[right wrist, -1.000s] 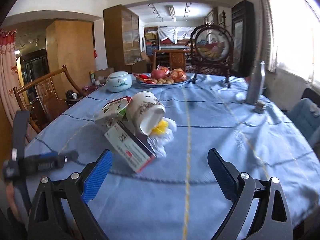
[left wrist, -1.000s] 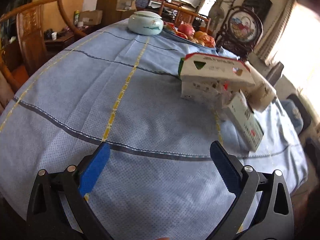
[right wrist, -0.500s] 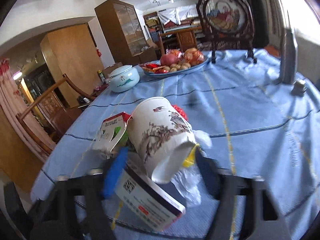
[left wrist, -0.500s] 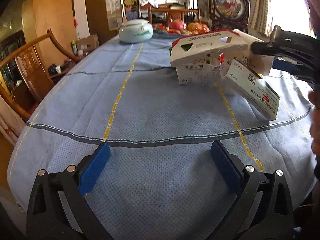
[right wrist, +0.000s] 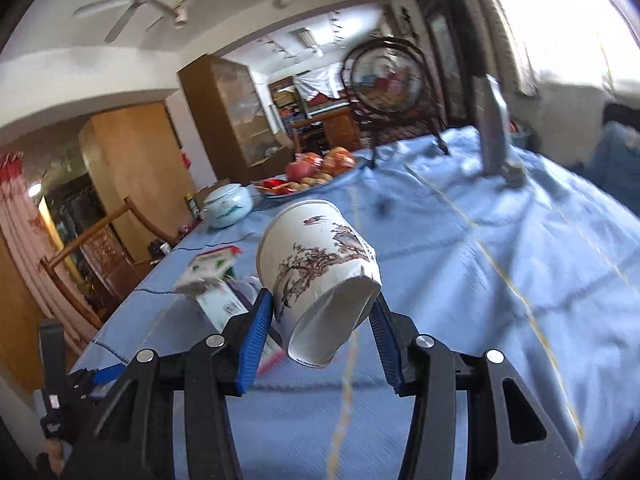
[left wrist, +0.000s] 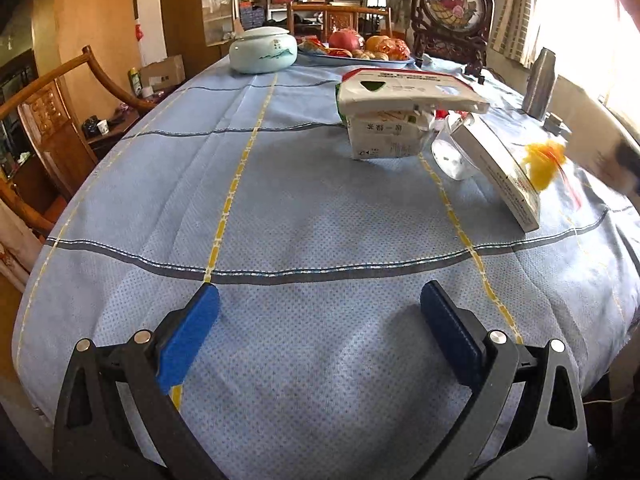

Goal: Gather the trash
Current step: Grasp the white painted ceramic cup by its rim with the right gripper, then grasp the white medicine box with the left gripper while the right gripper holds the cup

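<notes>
The right gripper has the paper cup now, blue pads pressed against both sides of its crumpled body and the open mouth tipped toward the camera; half a second ago the cup lay in the trash pile with the fingers only closing in, and a second ago those fingers stood wide apart, well short of it. The cup is clear of the blue tablecloth, and the right wrist view is tilted and smeared with motion. Where the cup lay, the left wrist view now shows a yellow wrapper exposed on the tilted white box, with a clear plastic container beside it, propped against the open carton, and all of that is where it was. The same carton and white box show blurred at the left in the right wrist view, behind the held cup. The left gripper has not budged in state: blue fingers spread wide over bare cloth near the table edge, nothing between them, the pile well ahead and to its right. Far back, the pale lidded jar and the fruit plate are in their places.
</notes>
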Action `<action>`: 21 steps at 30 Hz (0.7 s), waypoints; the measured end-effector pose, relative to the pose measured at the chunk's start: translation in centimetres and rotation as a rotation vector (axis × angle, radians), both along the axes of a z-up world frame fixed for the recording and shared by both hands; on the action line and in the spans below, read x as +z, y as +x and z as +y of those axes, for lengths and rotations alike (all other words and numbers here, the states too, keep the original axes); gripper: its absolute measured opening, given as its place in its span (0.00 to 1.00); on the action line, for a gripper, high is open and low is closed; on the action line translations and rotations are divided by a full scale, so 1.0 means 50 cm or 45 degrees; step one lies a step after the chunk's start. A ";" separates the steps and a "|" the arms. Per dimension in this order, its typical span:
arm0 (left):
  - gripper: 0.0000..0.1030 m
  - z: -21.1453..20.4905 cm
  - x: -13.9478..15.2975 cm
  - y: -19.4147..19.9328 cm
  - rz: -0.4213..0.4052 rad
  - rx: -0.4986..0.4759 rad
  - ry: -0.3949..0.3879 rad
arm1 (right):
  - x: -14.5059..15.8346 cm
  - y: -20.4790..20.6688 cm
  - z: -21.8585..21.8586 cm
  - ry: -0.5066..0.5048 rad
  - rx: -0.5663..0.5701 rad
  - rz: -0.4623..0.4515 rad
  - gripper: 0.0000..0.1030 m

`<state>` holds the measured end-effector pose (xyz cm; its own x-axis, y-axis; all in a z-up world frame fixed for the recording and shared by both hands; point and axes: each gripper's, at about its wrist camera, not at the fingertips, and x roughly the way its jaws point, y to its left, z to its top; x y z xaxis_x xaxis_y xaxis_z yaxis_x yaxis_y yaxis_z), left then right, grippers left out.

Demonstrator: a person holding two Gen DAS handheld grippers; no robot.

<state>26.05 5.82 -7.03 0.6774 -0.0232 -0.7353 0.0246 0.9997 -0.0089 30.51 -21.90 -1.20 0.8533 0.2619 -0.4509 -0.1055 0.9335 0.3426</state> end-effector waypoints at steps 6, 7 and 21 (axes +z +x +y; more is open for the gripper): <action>0.93 -0.005 0.009 -0.004 0.011 0.052 -0.042 | -0.037 -0.061 -0.076 0.074 -0.076 0.028 0.48; 0.93 -0.007 0.014 -0.008 0.009 0.040 -0.079 | -0.041 -0.074 -0.094 0.099 -0.094 0.026 0.48; 0.94 -0.192 0.071 0.071 0.065 -0.238 -0.201 | -0.066 -0.178 -0.189 0.187 -0.193 -0.018 0.48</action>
